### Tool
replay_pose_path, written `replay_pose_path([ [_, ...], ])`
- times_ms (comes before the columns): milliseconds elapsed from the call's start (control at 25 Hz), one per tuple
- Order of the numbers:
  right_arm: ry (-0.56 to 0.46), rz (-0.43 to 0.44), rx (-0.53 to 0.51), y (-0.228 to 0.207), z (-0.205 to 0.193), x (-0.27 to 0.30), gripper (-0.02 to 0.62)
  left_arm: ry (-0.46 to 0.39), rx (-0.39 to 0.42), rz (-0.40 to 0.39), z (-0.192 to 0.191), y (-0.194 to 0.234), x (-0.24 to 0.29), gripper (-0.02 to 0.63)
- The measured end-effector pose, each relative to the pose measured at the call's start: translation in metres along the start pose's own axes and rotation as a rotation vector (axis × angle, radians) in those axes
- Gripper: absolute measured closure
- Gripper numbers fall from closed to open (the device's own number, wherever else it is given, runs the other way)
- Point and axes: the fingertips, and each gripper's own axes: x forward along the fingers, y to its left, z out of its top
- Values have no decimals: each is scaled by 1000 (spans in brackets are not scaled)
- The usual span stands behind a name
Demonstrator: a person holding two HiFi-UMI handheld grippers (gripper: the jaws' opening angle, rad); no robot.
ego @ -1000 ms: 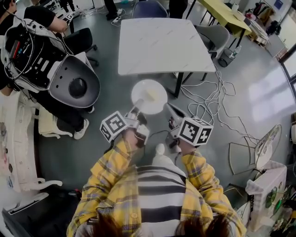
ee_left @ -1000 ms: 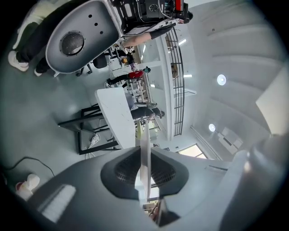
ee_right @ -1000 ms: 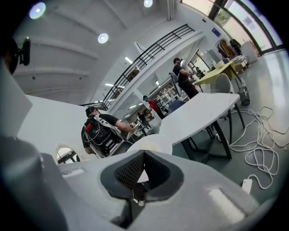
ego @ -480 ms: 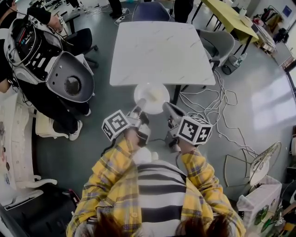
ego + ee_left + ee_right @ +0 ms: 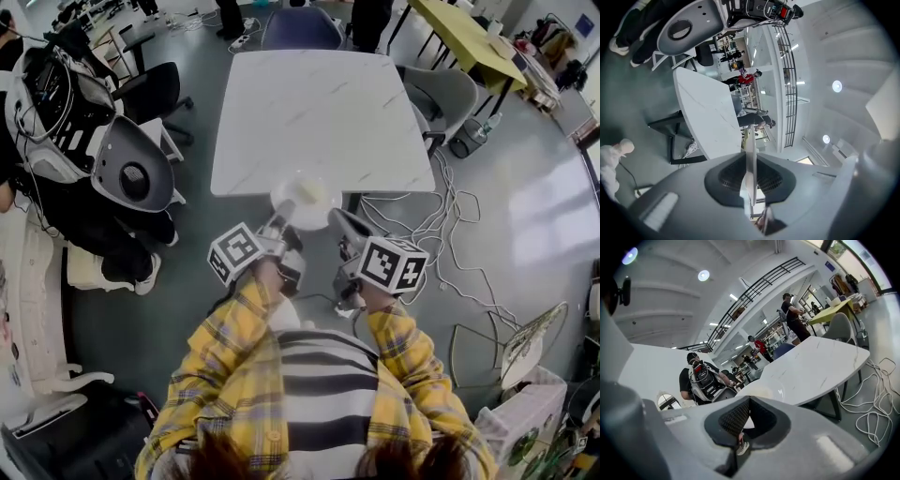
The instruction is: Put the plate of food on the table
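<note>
**A:** Whereabouts of the plate (image 5: 302, 202)?

**B:** Up between both tools, right over the near edge of the table (image 5: 319, 103); overlapping that edge from the head view; can't tell whether resting on it or just above; carrying a yellowish heap of food (image 5: 313, 193) near the middle.

**A:** And the left gripper (image 5: 283, 214)?

**B:** Clamped narrow on the plate's near-left rim; in its own view, showing that thin white rim edge-on, squeezed tight in the jaws, with the tabletop straight ahead.

**A:** Right gripper (image 5: 335, 217), then?

**B:** Same deal on the near-right rim; closed down to a slit with a sliver of white rim caught inside; looking across the plate to the tabletop beyond.

**A:** Anything else nearby?

**B:** Loose cables (image 5: 419, 225) sprawled on the floor right of the table; grey chair (image 5: 448, 89) tucked in at the table's right side; yellow plaid sleeves (image 5: 230, 342) reaching in from the bottom.
</note>
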Motion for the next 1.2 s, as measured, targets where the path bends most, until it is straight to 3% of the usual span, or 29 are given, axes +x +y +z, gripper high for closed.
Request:
replay_pose_path([
  [680,-41,-91,44,-50,79,109,595,107,-24,23,77,17,131,589],
  [1200,-54,-122,54,-57,112,200,595,135,-50,32,158,40,184,588],
])
